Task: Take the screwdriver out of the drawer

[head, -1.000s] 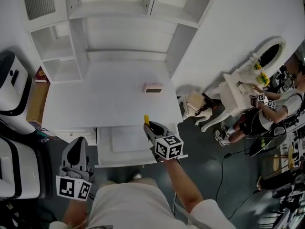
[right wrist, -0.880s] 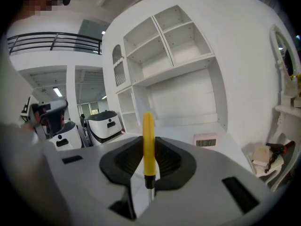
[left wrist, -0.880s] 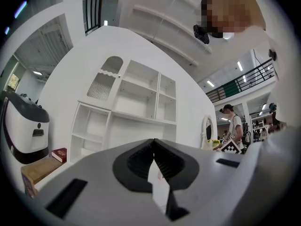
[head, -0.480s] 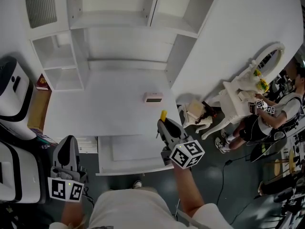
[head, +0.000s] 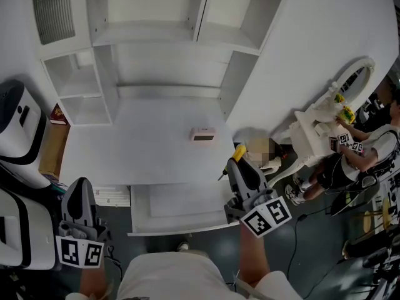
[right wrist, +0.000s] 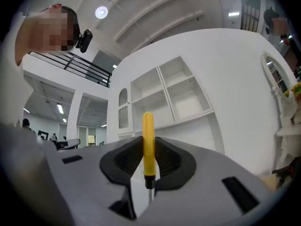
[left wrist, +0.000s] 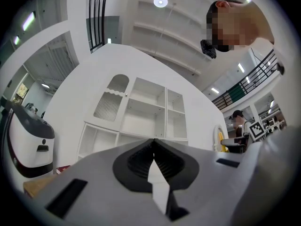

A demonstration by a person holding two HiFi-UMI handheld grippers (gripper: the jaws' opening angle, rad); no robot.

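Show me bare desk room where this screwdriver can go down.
The desktop is bare left of the small pink box, across to the side cubbies, and along the front strip bordering the open drawer. Tightest is the right corner, where the right tongs hold the screwdriver.

The screwdriver (right wrist: 148,138) has a yellow handle with a black collar, the right gripper (head: 235,164) and left gripper (head: 77,184) are grey with black jaw linings and black-and-white square-patterned cubes, and the desk (head: 144,145), drawer (head: 181,200) and shelves (head: 150,39) are white.
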